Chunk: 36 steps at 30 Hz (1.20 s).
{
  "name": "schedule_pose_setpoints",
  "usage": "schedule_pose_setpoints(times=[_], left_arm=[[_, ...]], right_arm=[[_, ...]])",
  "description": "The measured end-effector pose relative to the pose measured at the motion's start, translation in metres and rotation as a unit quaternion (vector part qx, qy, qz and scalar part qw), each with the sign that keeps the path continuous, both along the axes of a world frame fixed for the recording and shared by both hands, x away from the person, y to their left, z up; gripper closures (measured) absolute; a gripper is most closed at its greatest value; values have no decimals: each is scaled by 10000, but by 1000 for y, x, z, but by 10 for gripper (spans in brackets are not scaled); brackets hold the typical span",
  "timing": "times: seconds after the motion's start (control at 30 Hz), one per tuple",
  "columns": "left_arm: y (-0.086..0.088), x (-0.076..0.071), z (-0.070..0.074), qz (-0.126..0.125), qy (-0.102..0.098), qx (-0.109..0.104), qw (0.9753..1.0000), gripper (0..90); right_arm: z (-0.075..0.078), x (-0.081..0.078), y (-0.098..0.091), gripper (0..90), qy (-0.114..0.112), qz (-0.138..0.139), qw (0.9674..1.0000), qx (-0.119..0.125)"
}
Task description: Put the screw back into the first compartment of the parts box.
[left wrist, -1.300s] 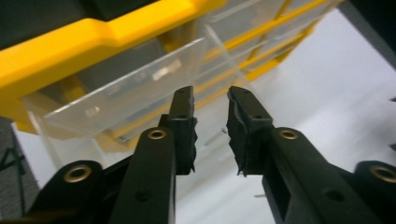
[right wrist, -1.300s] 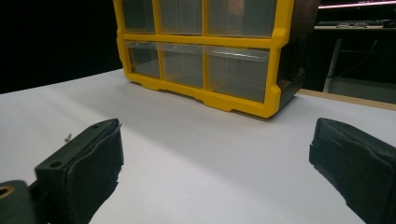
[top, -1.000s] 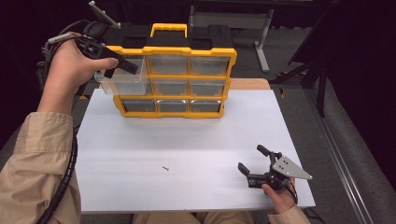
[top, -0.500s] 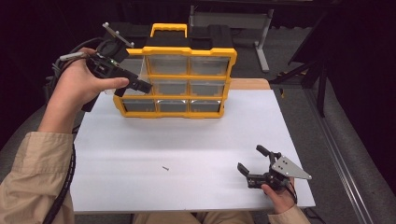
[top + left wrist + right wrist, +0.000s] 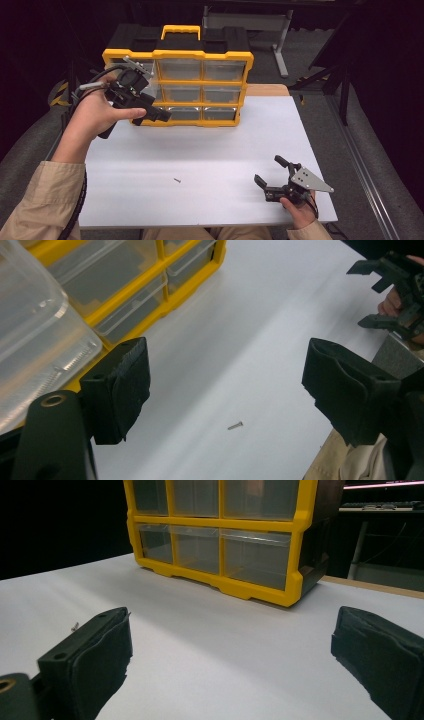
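My left gripper hovers in front of the left column of a yellow organizer with clear drawers. Its jaws have just been opening and now stand open, with nothing between them. Just to its left in the left gripper view, a clear drawer sticks out of the yellow frame. A small screw lies loose on the white table. My right gripper rests open on the table at the front right, facing the organizer.
The white table top ends on a wooden strip at the back right. Behind the organizer it is dark, with a metal stand there. The other gripper shows far off in the left gripper view.
My left hand has come down and to the right, from the organizer's upper left to in front of its left column. The clear drawer it held is let go. The right gripper has stayed put.
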<state>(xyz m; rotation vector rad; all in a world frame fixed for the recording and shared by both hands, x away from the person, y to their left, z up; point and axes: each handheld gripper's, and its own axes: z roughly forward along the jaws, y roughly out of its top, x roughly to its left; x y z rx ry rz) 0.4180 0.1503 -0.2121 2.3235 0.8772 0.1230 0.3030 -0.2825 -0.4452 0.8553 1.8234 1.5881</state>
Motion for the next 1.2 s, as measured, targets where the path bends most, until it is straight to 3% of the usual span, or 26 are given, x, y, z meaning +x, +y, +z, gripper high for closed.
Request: schedule_pose_setpoints(times=[0.67,0.97,1.2], left_arm=[[-17,-13,-78,-402,136,-43,9991,184],[-17,-16,-109,-456,191,-116,9987,146],[-17,-18,-129,-415,194,-56,9989,142]], right_arm=[[0,0,1,33,-4,11,10000,-5],[0,0,1,32,2,16,10000,-8],[-1,0,1,33,12,13,10000,-2]])
